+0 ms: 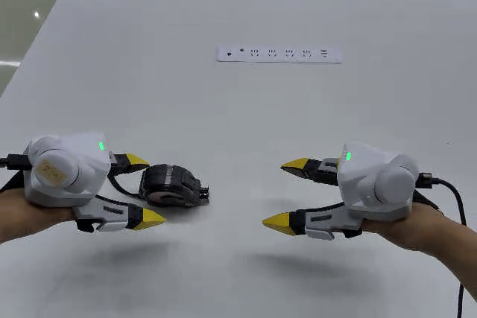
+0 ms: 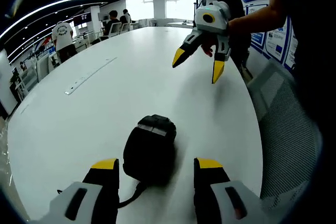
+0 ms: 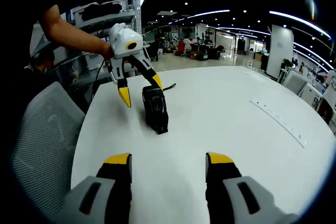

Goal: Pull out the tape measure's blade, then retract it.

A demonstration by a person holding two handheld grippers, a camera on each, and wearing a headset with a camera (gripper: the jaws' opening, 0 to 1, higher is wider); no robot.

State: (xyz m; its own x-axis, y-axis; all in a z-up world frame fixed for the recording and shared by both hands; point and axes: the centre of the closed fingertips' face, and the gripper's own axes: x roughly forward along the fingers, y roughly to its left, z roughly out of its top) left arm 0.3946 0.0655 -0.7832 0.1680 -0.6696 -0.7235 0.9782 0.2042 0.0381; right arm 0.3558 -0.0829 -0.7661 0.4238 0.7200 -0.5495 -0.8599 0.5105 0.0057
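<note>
We are holding the left gripper [image 1: 149, 189] with fingers spread wide either side of the squat black rubber-cased tape measure [image 1: 173, 185], which is lying on the white surface [image 1: 246, 109]. The right gripper [image 1: 277, 193], well apart from it, is gaping empty too. The case is probably dense, rigid and grippy, best clamped across its flat sides. We are struggling to make out its blade tab.

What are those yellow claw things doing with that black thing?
A person holds a gripper in each hand over a white table. The left gripper is open, with a black tape measure sitting on the table between its jaw tips, not clamped. The right gripper is open too and points at the tape measure from a little way off. No blade is pulled out yet. A power strip lies farther back.
</note>
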